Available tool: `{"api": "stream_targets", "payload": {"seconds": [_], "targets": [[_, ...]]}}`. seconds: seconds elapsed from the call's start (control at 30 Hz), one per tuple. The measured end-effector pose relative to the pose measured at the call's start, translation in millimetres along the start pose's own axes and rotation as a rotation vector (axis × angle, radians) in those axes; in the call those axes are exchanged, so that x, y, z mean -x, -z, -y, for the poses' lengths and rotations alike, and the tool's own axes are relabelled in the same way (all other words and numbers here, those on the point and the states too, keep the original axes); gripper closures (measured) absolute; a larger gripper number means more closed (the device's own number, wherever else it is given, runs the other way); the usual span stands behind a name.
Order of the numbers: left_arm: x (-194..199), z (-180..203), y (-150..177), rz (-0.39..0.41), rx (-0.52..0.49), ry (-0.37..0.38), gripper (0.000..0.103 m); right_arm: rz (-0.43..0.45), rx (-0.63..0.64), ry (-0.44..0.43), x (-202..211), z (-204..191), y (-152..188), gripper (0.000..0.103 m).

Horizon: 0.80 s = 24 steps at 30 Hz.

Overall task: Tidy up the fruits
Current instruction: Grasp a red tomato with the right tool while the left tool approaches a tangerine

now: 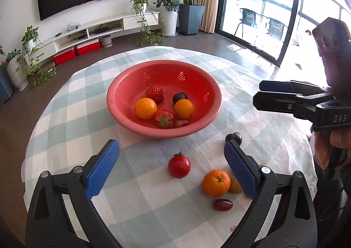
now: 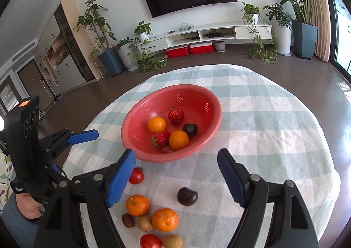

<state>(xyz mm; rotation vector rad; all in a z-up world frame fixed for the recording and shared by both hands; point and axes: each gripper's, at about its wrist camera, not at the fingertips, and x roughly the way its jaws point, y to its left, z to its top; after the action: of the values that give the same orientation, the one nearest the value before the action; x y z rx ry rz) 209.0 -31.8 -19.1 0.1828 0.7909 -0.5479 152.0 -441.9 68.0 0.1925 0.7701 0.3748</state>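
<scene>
both grippers, left (image 1: 171, 165) and right (image 2: 176, 174), gape wide and seemingly empty above loose fruit.

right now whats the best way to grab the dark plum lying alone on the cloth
Grip the dark plum across its round middle, from above with the right gripper. It lies apart from the other fruit, nothing crowds its sides, and the open jaws already sit either side of it.

Both tongs wear the same kit — black plastic frames, round silver screws at the pivots, ribbed blue pads lining the fingers. The right tongs (image 1: 256, 94) show white "DAS" lettering on the frame. The left tongs (image 2: 96, 134) carry a black camera block — orange sticker on top.
</scene>
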Motion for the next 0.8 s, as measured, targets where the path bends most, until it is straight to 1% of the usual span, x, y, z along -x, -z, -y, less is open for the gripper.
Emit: {"api": "stream_targets", "payload": {"seconds": [0.13,0.23,0.33,0.43,0.5,0.63,0.7,0.8], "targets": [[9.9,3.4,20.5,-0.002,0.043,0.011,0.005,0.021,-0.015,0.004,20.1,-1.1,31.0,0.024],[17.8,9.0,37.3,-0.011,0.069,0.027,0.005,0.010,0.005,0.019,27.1,-4.9,55.0,0.023],[24.0,18.8,53.1,-0.026,0.048,0.018,0.005,-0.016,0.027,0.039,29.9,-7.7,74.6,0.024],[26.7,26.7,68.3,-0.043,0.035,0.009,0.005,-0.041,0.018,0.030,30.6,-10.1,88.8,0.026],[24.5,31.1,78.1,-0.063,0.022,0.011,0.005,-0.061,0.045,0.021,28.6,-18.6,96.4,0.030],[15.5,34.1,92.0,-0.108,0.007,0.001,0.005,-0.079,0.166,0.026,21.1,-46.2,107.0,0.037],[14.6,30.5,95.6,-0.101,0.022,0.002,0.005,-0.097,0.179,0.014,15.7,-52.4,110.2,0.044],[15.7,22.9,98.6,-0.083,0.059,0.003,0.005,-0.110,0.205,0.014,9.3,-58.2,111.7,0.049]]}}
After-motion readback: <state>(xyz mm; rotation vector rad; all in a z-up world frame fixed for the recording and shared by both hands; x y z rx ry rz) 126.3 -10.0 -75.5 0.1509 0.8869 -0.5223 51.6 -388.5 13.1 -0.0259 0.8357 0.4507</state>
